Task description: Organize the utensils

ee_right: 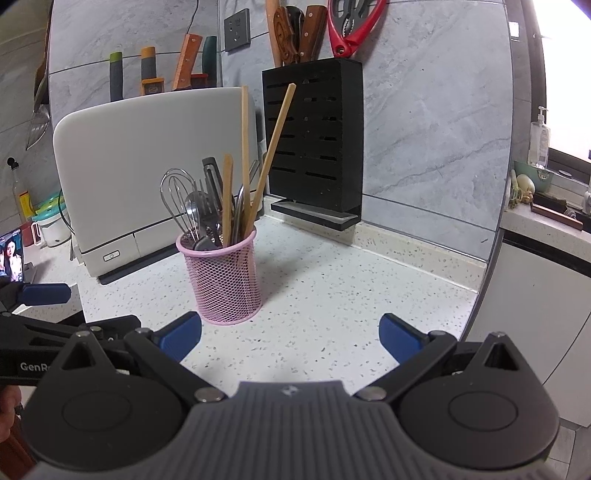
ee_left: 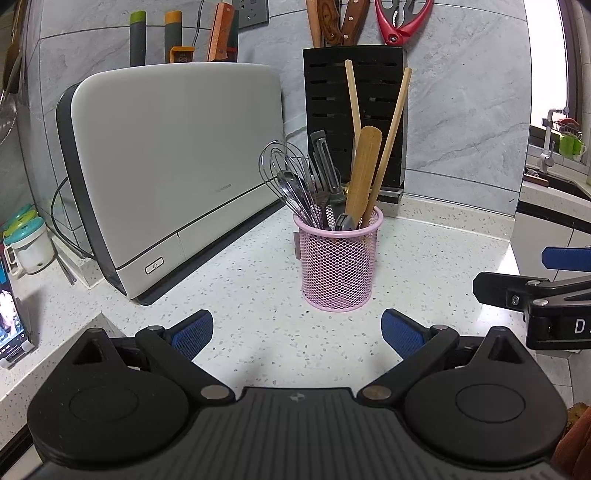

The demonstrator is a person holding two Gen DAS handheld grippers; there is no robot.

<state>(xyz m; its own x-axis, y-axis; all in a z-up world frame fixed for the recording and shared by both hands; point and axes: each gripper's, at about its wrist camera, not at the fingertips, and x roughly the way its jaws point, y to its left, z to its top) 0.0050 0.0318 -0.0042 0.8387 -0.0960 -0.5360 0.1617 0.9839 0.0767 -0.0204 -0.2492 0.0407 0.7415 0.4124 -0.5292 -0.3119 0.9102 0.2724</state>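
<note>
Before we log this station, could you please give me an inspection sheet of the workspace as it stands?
Surface: white speckled stone countertop, bare in front of both claws.
Job's things: pink wire-mesh holder upright, holding a steel whisk, flat wooden spatula, two wooden chopsticks and dark utensils.
Clutter: nothing seen loose on the counter.
Grippers: left claw open, empty; right claw open, empty.
Cables: black cord behind the grey-white countertop appliance.
Surroundings: black slotted knife block, red-handled kitchen shears, grey tiled wall.
</note>
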